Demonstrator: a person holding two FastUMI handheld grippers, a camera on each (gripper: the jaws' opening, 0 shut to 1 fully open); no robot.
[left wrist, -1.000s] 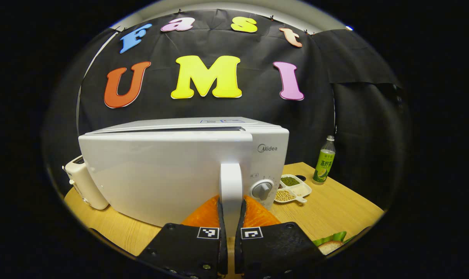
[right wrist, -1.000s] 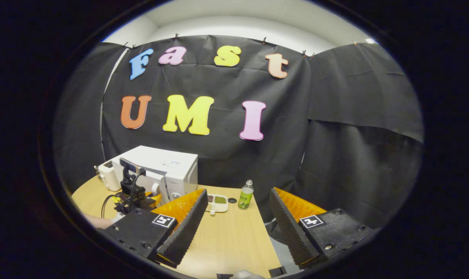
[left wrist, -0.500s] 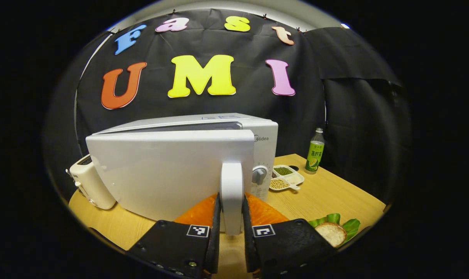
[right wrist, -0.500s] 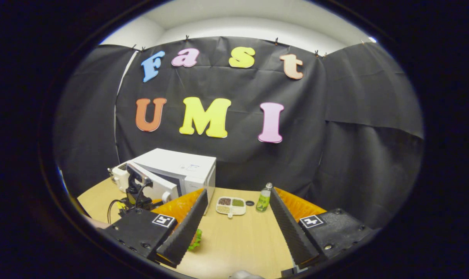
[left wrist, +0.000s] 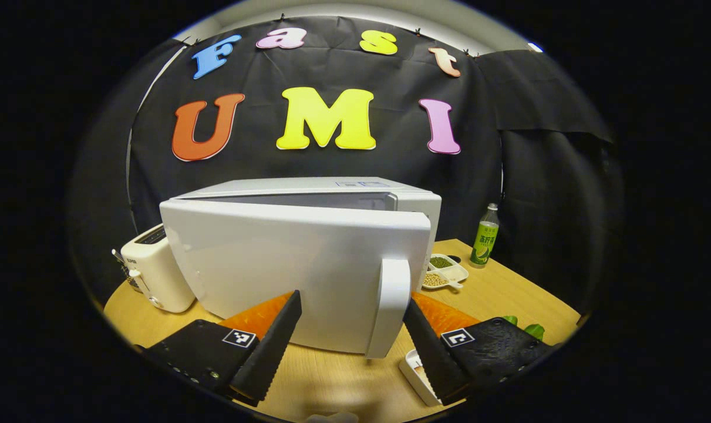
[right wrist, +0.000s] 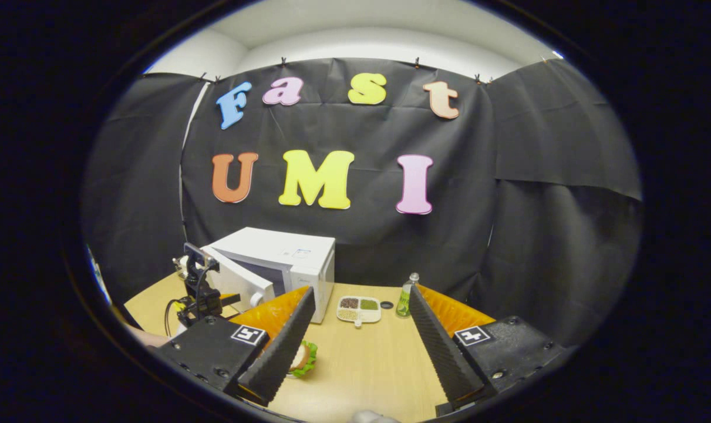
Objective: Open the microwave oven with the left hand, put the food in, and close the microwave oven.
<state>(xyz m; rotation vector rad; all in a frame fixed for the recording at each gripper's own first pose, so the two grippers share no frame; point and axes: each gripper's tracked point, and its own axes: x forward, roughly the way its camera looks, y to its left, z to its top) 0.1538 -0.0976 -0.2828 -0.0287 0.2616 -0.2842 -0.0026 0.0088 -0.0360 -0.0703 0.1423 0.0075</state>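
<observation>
White microwave [left wrist: 308, 258] sits mid-frame on the wooden counter [left wrist: 508, 294], long axis running left-right, door [left wrist: 296, 273] swung partly open w/ hinge at frame left and free edge w/ upright handle [left wrist: 388, 305] pointing toward the camera. Left hand-held gripper [left wrist: 353, 346] at bottom centre, jaws spread wide, holding nothing; handle stands between its fingers w/o contact. Right hand-held gripper [right wrist: 358, 341] wide open, empty, above the counter. Food [right wrist: 304, 358] on green leaf lies lower centre, by its left finger.

White microwave [left wrist: 296, 264], green-labelled bottle [left wrist: 485, 244], seemingly pale wood-grain table [right wrist: 367, 364].
</observation>
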